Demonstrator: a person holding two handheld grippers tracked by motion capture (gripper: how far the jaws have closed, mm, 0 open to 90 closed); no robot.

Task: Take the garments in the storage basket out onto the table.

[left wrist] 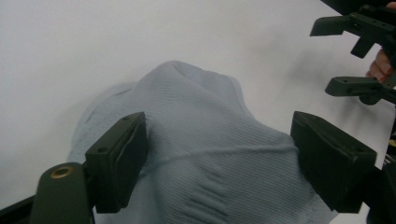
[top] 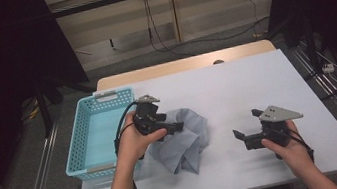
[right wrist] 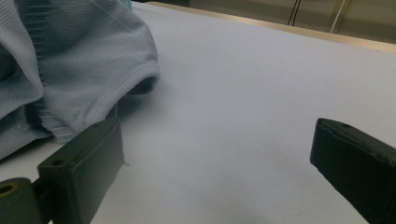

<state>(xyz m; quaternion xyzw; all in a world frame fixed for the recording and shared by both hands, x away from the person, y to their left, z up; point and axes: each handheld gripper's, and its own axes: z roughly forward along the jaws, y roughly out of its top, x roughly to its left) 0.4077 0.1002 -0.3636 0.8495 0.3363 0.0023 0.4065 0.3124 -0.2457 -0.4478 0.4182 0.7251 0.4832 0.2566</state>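
Note:
A crumpled light-blue knit cloth [top: 190, 142] lies on the white table top [top: 240, 83], just right of the basket. My left gripper [top: 179, 126] hangs low over the cloth's left part, pointing right. In the left gripper view its jaws stand wide apart, open [left wrist: 217, 135], with a hump of the cloth [left wrist: 205, 107] rising between them; the left pad is at the fabric's side. My right gripper [top: 245, 123] is open over bare table to the right of the cloth, pointing left. Nothing is between its jaws [right wrist: 217, 140], and the cloth's hem [right wrist: 70, 60] lies just beyond its left jaw.
A light-blue plastic basket [top: 77, 158] stands at the table's left edge, close beside the left hand. The table's far wooden edge [top: 187, 64] runs along the back. Cables lie on the floor behind. The right gripper [left wrist: 329, 53] appears far off in the left gripper view.

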